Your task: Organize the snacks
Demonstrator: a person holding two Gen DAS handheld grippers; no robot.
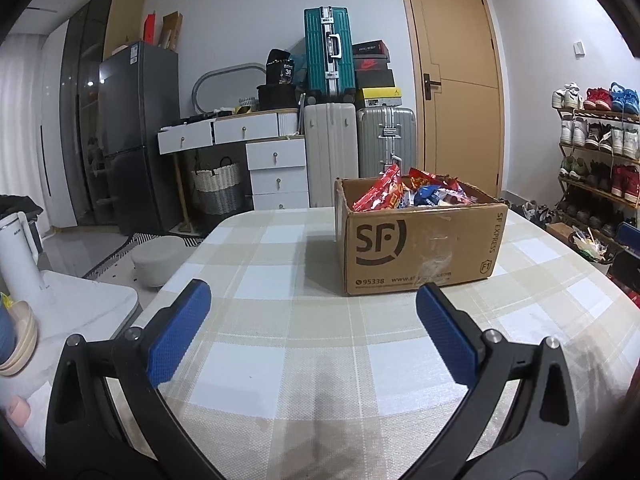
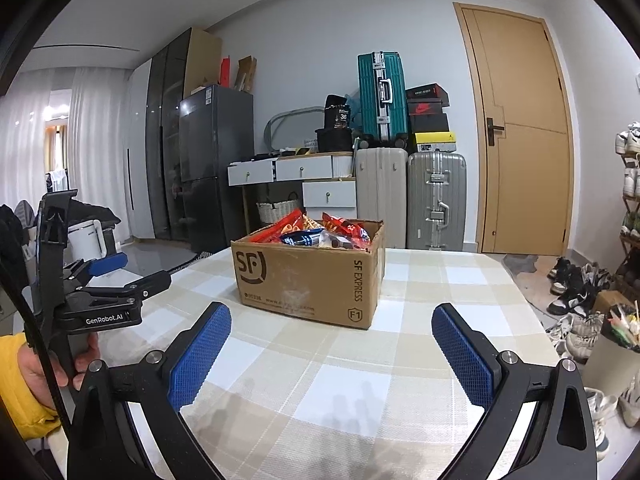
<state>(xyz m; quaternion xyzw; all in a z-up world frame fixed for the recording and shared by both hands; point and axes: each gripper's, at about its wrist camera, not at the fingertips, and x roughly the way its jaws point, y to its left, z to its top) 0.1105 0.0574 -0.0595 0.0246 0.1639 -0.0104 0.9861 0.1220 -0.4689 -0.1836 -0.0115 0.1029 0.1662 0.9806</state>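
While both grippers hang low over the checked tablecloth (image 1: 280,360), neither one holds anything. Going from the left side, the left gripper (image 1: 312,312) has its blue pads (image 1: 180,332) spread wide, with only bare cloth between them. In the right wrist view this same gripper (image 2: 120,270) appears at the far left, held by a hand (image 2: 40,372) in a yellow sleeve, and it points toward the box from the side.

Further right stands the cardboard box (image 1: 420,248), open at the top and filled with snack packets (image 1: 404,194), red ones and blue ones mixed. For the left gripper the box lies ahead and a little to the right. The right gripper (image 2: 332,332), also wide open, has the box (image 2: 308,276) ahead and slightly to the left, with one corner turned toward it.

So the box stands between the two lines of approach, clearly apart from both grippers. I cannot judge which is nearer. The packets stand above the rim, so I think a reach must come from above.
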